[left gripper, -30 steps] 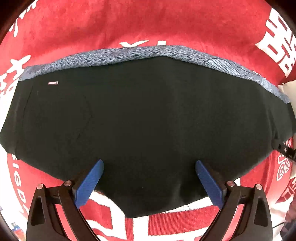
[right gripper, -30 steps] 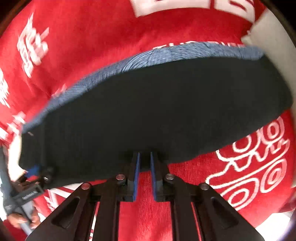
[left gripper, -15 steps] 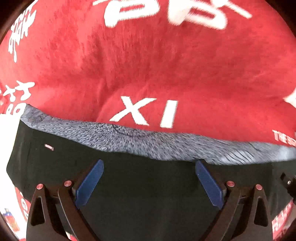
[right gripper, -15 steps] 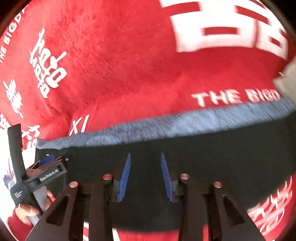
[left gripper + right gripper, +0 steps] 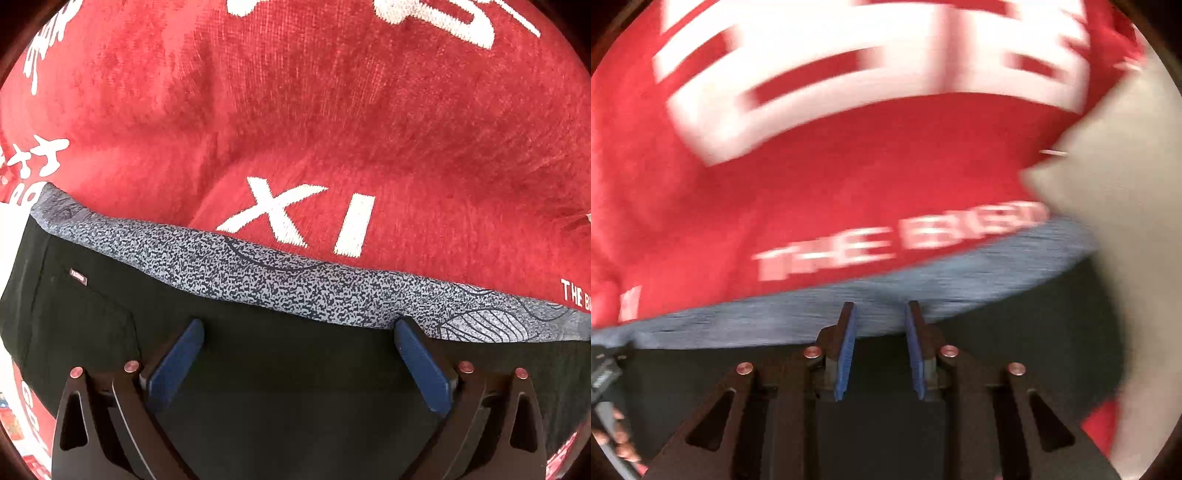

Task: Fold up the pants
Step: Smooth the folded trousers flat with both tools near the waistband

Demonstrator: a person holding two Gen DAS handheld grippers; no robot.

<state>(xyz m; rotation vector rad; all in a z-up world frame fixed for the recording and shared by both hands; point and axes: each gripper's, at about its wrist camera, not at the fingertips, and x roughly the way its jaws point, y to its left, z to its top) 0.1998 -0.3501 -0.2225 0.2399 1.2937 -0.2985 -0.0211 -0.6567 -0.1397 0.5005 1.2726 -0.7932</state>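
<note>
In the left wrist view, the left tool [image 5: 299, 363] stood wide open, holding nothing, above the black pants [image 5: 258, 369]. It had advanced toward their grey waistband [image 5: 295, 280], which lay on the red cloth [image 5: 332, 110].

In the right wrist view, blurred, the right tool [image 5: 881, 350] had parted half-way, empty, reaching the waistband; probably the fold was released.

Pants [image 5: 1015, 354] and red cloth [image 5: 849, 184] motion-blurred in right wrist view.
</note>
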